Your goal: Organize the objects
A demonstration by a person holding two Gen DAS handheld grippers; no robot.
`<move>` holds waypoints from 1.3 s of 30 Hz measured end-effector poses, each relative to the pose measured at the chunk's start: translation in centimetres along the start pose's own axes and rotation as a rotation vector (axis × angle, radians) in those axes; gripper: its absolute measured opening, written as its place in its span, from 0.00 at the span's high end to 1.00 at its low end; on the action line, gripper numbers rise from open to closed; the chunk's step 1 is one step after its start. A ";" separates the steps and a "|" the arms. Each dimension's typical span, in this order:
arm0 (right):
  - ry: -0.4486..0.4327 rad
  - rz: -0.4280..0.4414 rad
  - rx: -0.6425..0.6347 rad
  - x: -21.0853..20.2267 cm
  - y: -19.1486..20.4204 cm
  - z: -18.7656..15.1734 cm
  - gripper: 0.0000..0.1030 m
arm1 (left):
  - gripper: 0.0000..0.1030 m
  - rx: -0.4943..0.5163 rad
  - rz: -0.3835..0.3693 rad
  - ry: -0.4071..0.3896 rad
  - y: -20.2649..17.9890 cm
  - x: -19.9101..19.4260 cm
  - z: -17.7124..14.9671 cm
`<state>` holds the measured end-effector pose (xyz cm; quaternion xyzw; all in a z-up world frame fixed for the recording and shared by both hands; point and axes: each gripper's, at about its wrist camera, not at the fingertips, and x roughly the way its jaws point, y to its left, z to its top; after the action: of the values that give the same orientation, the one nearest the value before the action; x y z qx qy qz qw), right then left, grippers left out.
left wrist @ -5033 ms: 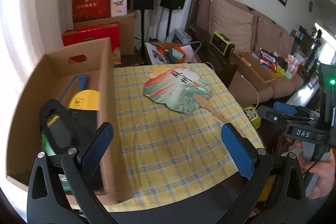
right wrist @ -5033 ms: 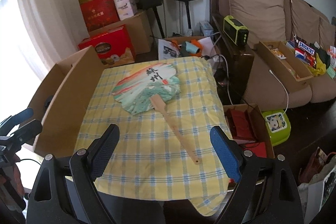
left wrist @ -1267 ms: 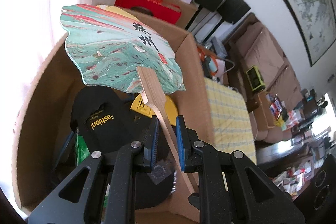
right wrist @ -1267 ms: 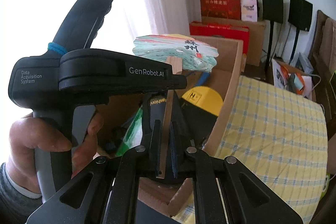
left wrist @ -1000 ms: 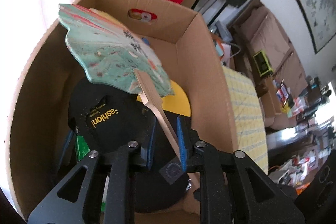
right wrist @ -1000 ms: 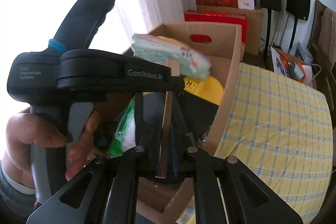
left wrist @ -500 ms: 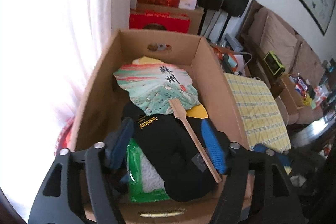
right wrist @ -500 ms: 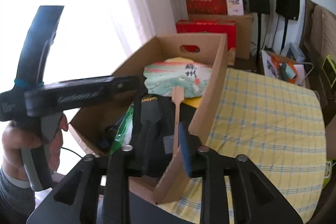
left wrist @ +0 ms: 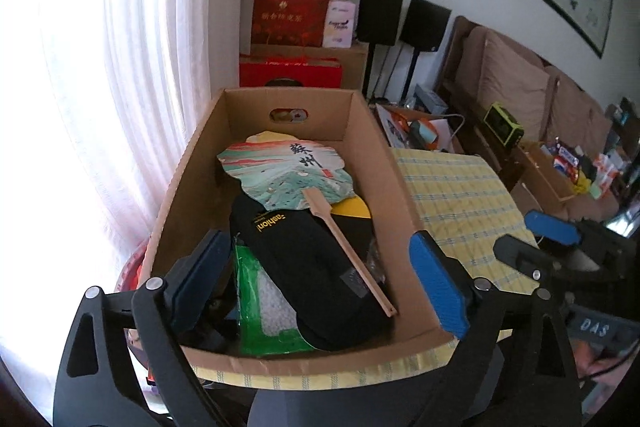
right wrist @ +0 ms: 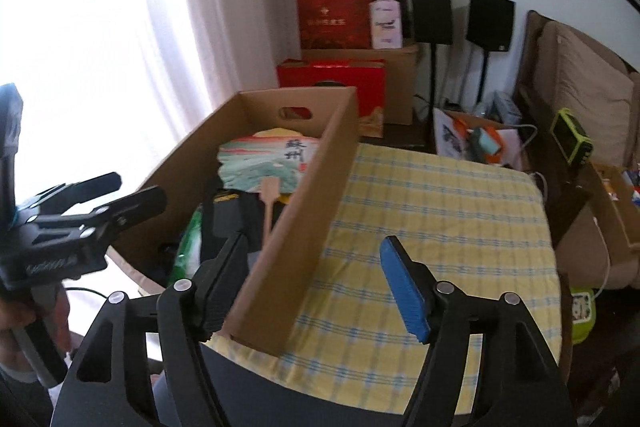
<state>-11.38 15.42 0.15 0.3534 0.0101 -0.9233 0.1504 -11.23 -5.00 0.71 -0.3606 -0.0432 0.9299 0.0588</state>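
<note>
Nearest to us, our left gripper (left wrist: 320, 287) hangs over the near end of the cardboard box (left wrist: 394, 187), its jaws spread wide with nothing between them. Our right gripper (right wrist: 316, 287) is just as wide and empty, straddling the box's right wall with one finger over the box and the other over the yellow checked tablecloth (right wrist: 440, 211).

Only the left wrist view looks down into the box. There we see the paper fan (left wrist: 288, 173) lying flat on top of the contents, its wooden handle (left wrist: 348, 251) slanting toward the near right corner across a black slipper (left wrist: 312, 267). A green packet (left wrist: 264, 307) sits beside the slipper, and a yellow item (left wrist: 352, 209) peeks out under the fan.

From the right wrist view the box wall hides most of this: we catch only the fan's upper part (right wrist: 268, 159) and a short piece of handle. That view alone shows our left gripper from the side (right wrist: 100, 203), beyond the box's left wall, and the full spread of cloth.

Farther back stand red gift boxes (left wrist: 290, 71) and two black speakers (right wrist: 432, 11).
</note>
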 end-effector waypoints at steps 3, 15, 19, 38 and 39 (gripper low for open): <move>-0.013 -0.055 0.000 -1.0 -0.5 -0.4 0.19 | 0.05 0.018 0.009 -0.025 -1.0 -0.8 -0.5; -0.030 -0.143 0.020 -4.1 -1.6 -2.7 0.02 | 0.00 0.001 0.040 -0.073 -2.8 -3.5 -3.0; -0.034 -0.144 0.047 -5.0 -2.0 -3.6 0.02 | 0.00 0.003 0.076 -0.077 -3.6 -4.3 -4.0; -0.034 -0.186 0.101 -7.1 -3.1 -6.3 0.01 | 0.00 0.011 0.079 -0.044 -4.8 -5.6 -6.5; -0.034 -0.185 0.100 -7.1 -3.0 -6.3 0.01 | 0.00 0.012 0.077 -0.044 -4.9 -5.6 -6.6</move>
<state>-3.17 21.02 -0.15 0.3424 -0.0060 -0.9384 0.0468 -2.30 -0.72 0.22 -0.3409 -0.0252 0.9394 0.0241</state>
